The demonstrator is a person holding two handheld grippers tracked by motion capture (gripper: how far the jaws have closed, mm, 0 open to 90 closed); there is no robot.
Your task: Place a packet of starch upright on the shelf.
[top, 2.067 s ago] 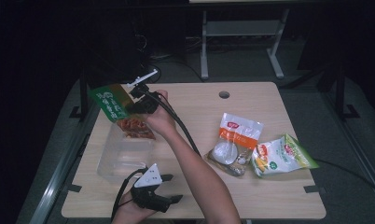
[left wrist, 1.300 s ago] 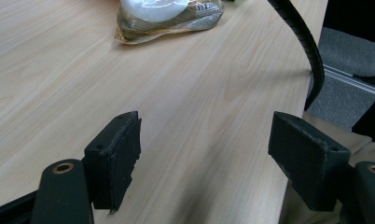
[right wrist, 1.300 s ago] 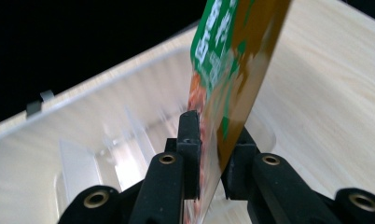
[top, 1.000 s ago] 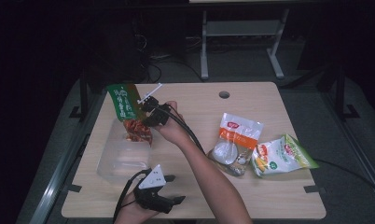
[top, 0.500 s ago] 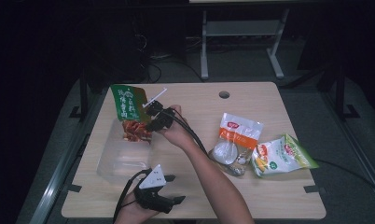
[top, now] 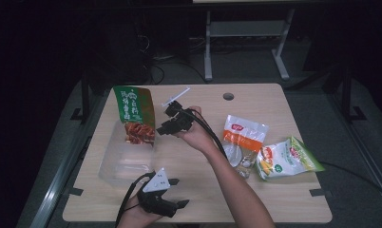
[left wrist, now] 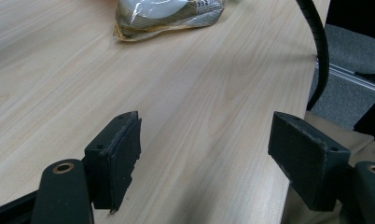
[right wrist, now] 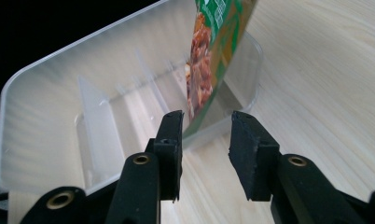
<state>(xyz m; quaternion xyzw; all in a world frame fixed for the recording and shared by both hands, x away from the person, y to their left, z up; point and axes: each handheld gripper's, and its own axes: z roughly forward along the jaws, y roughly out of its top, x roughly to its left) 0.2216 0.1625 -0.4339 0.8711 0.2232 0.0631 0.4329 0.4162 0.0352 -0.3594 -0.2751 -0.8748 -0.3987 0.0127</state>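
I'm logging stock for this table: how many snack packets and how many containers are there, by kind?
Snack packets: 3 (green packet with red-brown snack picture, white-and-orange clear packet, green-and-yellow packet)
Clear plastic ribbed bins: 1
Total: 4

place: lab/office | cues: wooden desk (top: 284, 199) with cable hole (top: 228, 96) (dark room), cables on floor (top: 165, 71)

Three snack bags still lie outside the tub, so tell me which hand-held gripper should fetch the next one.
Probably right: the right hand-held gripper is open beside the green snack bag standing in the clear plastic tub, nearer the white-and-orange bag. The left hand-held gripper rests at the table's near edge.
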